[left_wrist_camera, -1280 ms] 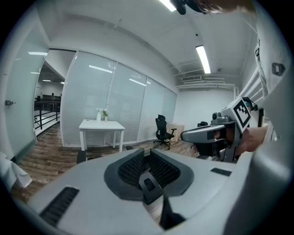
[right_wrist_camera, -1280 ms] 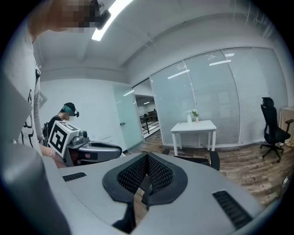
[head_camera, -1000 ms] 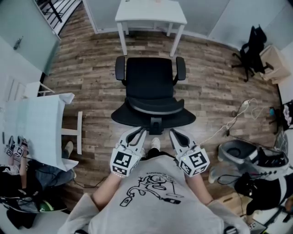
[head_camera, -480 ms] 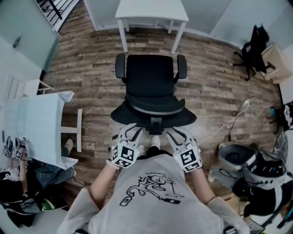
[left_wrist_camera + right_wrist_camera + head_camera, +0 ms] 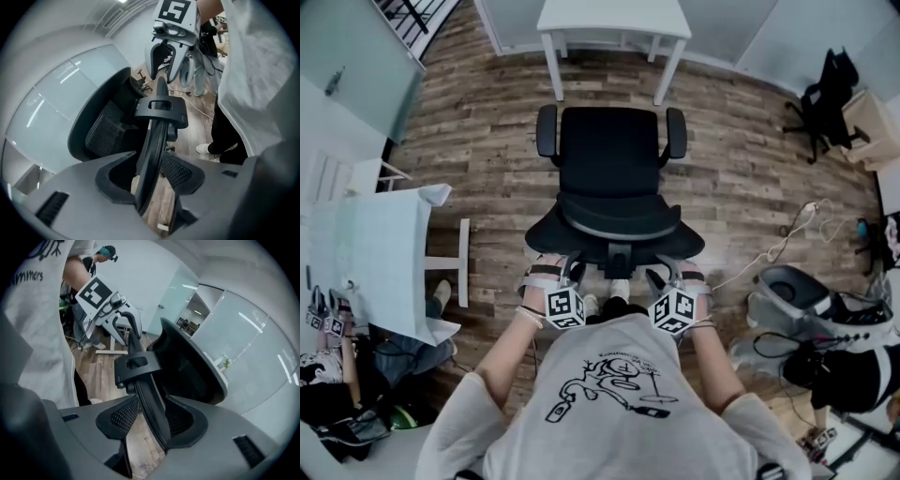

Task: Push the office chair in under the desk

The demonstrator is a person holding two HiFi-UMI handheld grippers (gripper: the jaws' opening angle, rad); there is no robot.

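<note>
The black office chair (image 5: 609, 155) stands on the wood floor, its seat facing the white desk (image 5: 614, 19) and still outside it. Its curved backrest (image 5: 614, 230) is towards me. My left gripper (image 5: 559, 274) and right gripper (image 5: 664, 276) sit at the backrest's rear edge, either side of the centre post. In the left gripper view the backrest rim (image 5: 157, 136) runs between the jaws of the left gripper (image 5: 147, 173), which are opening. In the right gripper view the rim (image 5: 150, 401) likewise lies between the opening jaws of the right gripper (image 5: 152, 420). Neither pair of pads presses on it.
A small white table (image 5: 370, 262) stands to the left. A second black chair (image 5: 825, 94) is at the far right. Cables (image 5: 778, 244) trail over the floor on the right, beside grey equipment (image 5: 792, 305). Glass walls lie behind the desk.
Both grippers have moved forward from in front of my torso to the backrest's rear edge, and their jaws have gone from shut to open around the rim.
</note>
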